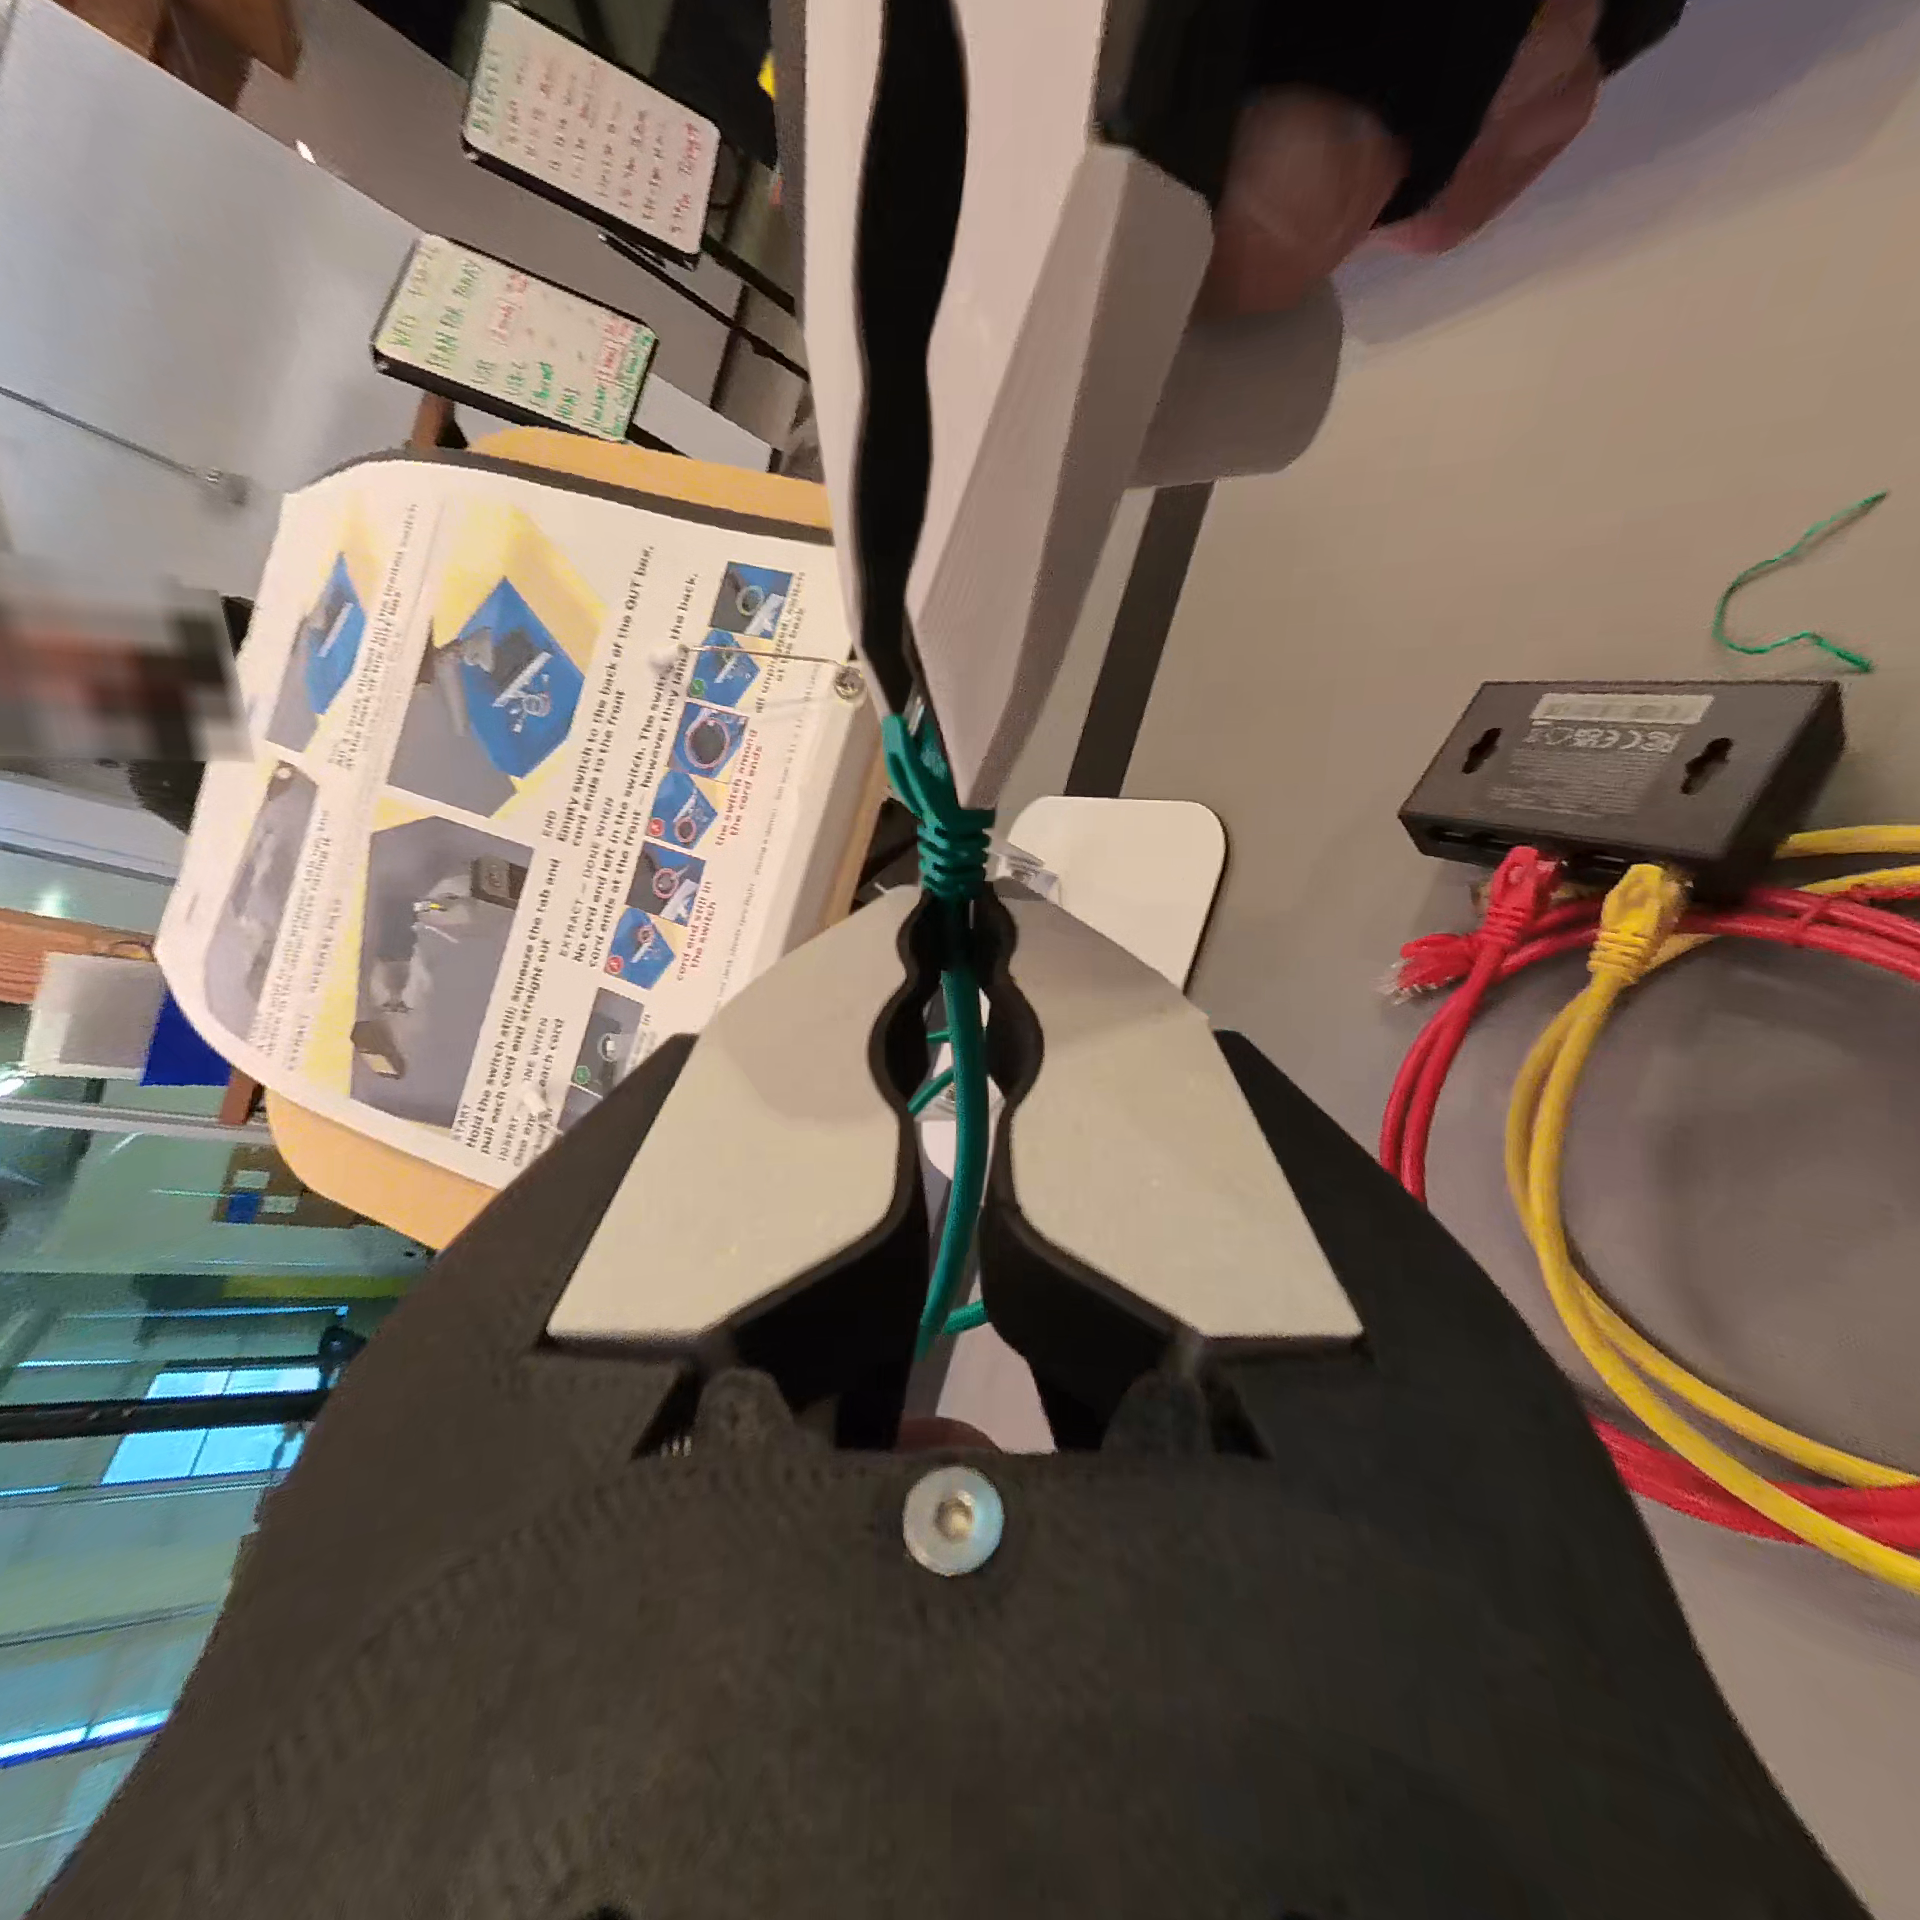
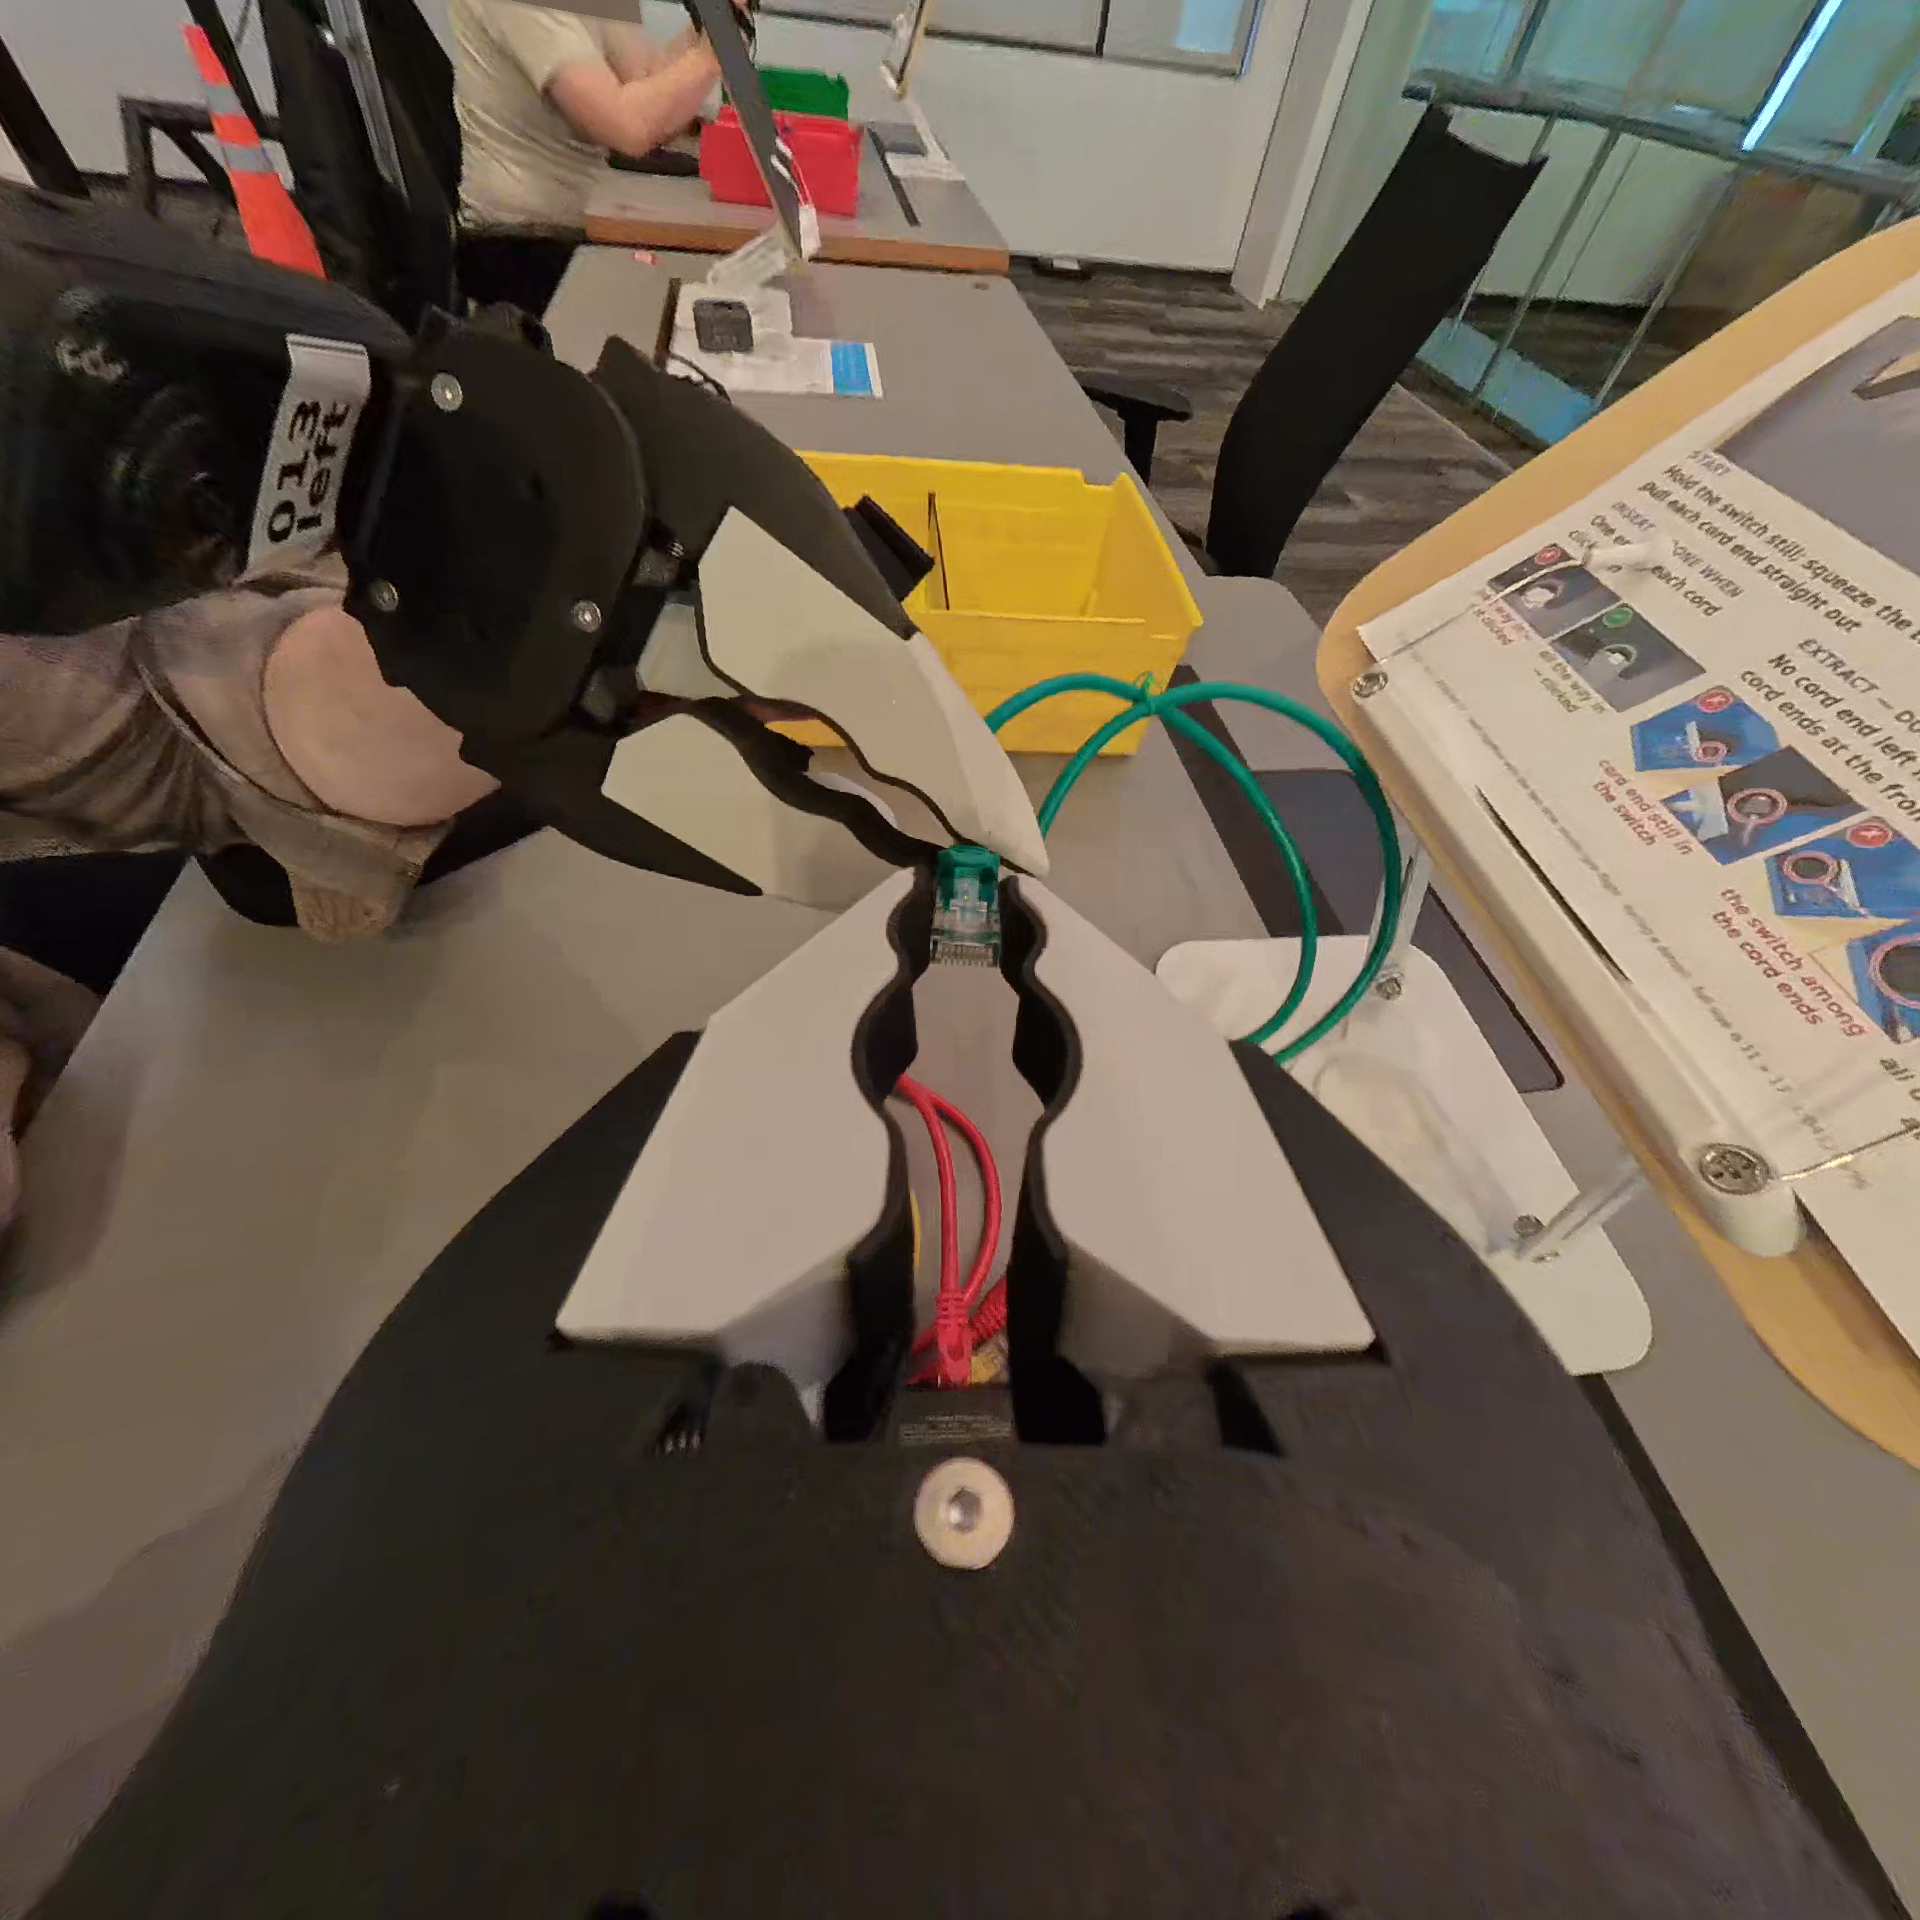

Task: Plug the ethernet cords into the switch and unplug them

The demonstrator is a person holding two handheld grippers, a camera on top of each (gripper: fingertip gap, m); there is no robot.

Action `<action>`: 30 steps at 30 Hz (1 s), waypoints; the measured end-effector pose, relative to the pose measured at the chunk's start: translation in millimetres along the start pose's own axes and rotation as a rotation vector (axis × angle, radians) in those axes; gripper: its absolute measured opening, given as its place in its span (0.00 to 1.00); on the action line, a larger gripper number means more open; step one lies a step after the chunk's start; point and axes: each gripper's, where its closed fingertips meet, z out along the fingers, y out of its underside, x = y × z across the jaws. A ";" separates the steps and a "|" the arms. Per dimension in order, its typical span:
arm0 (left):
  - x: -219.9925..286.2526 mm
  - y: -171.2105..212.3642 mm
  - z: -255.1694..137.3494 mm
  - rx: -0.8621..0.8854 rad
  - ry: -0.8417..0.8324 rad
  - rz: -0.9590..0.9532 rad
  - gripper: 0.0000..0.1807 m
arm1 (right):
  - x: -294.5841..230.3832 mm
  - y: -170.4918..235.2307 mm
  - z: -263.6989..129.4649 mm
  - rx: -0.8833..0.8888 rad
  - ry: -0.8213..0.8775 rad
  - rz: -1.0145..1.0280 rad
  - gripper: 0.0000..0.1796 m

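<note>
Plug of the green cord sits clamped at the tips of both tongs, left and right, long axis pointing back along the right tongs, switch well apart on the surface.

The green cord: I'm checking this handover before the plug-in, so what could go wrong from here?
1. Both grippers pinch the green cord close together: the left gripper on the cable below its wire wrap, the right gripper at the plug. Pulling apart could strain the plug.
2. The green loop hangs by the instruction stand and could snag.
3. The switch lies label-up among red and yellow cords, crowding its ports.
</note>
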 end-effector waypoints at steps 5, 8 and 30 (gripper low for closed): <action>3.8 -1.3 0.9 0.027 0.039 -0.024 0.04 | 0.9 0.8 -0.6 0.006 -0.004 -0.054 0.05; 16.7 -6.8 -8.4 0.102 0.225 -0.113 0.17 | -3.0 0.6 -2.3 0.034 -0.035 -0.075 0.06; 19.3 -37.8 -57.1 0.464 0.677 -0.470 0.06 | -48.3 -35.1 -10.6 0.456 -0.311 -0.098 0.05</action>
